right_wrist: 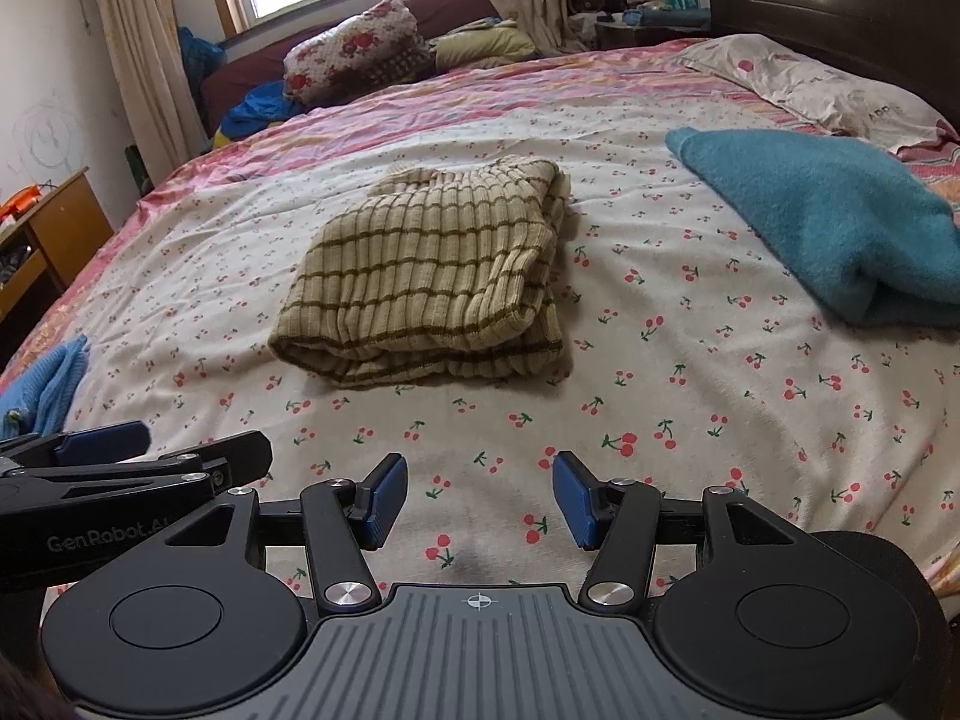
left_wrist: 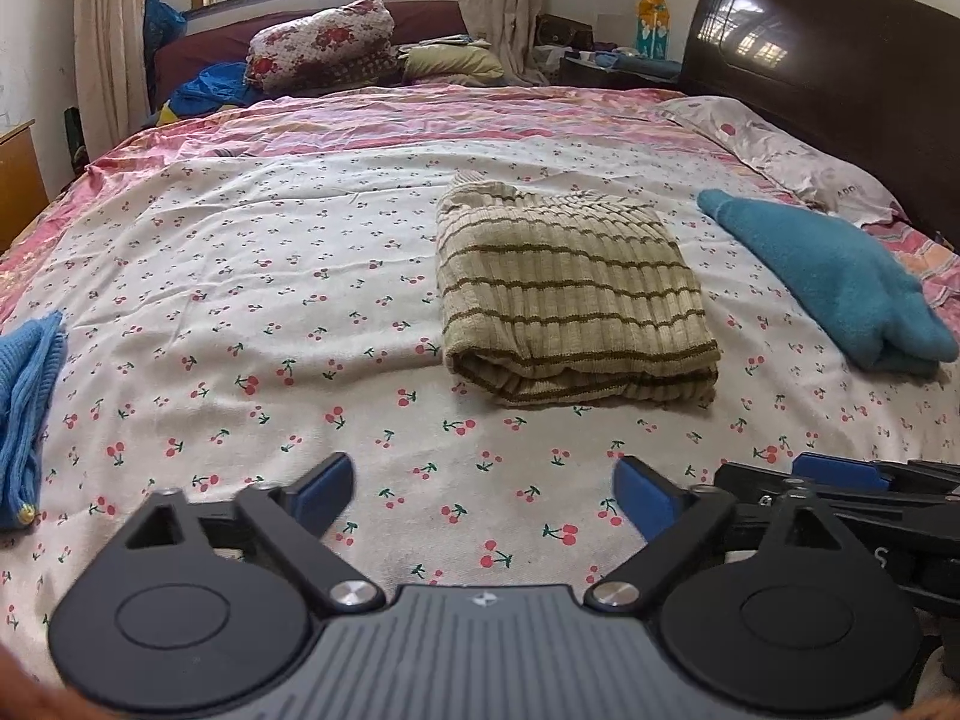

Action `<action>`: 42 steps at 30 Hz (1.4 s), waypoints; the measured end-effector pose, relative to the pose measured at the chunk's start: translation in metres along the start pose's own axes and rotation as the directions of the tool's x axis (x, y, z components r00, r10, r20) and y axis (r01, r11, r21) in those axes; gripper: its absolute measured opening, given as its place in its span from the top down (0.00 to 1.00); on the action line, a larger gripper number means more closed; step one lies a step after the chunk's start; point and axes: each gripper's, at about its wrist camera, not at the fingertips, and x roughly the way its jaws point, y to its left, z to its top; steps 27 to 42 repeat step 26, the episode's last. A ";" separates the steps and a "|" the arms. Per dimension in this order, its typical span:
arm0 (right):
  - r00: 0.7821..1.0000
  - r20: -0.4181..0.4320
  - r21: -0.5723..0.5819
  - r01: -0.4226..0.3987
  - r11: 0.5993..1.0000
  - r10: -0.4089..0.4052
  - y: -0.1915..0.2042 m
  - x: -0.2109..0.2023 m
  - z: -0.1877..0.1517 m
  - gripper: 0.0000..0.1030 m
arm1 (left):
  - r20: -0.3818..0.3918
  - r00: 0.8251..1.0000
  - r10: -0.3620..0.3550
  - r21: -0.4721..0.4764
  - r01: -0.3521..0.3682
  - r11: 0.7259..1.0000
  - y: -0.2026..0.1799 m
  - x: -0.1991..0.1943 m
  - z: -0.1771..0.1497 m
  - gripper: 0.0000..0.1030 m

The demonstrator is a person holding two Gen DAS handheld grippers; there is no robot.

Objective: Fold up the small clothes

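A beige garment with brown stripes [left_wrist: 570, 300] [right_wrist: 432, 276] lies folded into a thick rectangle on the cherry-print sheet [left_wrist: 270, 276] [right_wrist: 690, 396]. My left gripper [left_wrist: 483, 495] hovers over the sheet in front of it, jaws wide apart, nothing between them. My right gripper [right_wrist: 480, 501] is beside it to the right, jaws partly apart and empty, also short of the garment. Each gripper's body shows at the edge of the other's view. A teal fleece garment [left_wrist: 840, 282] [right_wrist: 840, 222] lies folded to the right. A blue knitted piece [left_wrist: 24, 408] [right_wrist: 48, 384] lies at the left edge.
A dark wooden headboard [left_wrist: 828, 78] and a pillow [left_wrist: 792, 156] are on the right. A floral quilt roll [left_wrist: 324, 42] and other bedding lie at the far side under the window. A wooden cabinet [right_wrist: 54, 240] stands left of the bed.
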 end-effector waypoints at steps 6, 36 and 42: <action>1.000 0.012 0.009 0.000 1.000 0.000 -0.001 -0.001 0.002 0.48 | 0.016 1.000 0.020 0.000 -0.020 1.000 0.001 -0.001 0.000 0.00; 1.000 0.003 -0.004 0.007 1.000 -0.007 0.001 0.002 -0.002 0.48 | 0.012 0.998 0.055 0.012 -0.055 0.998 0.002 0.003 -0.004 0.00; 1.000 0.003 -0.004 0.007 1.000 -0.007 0.001 0.002 -0.002 0.48 | 0.012 0.998 0.055 0.012 -0.055 0.998 0.002 0.003 -0.004 0.00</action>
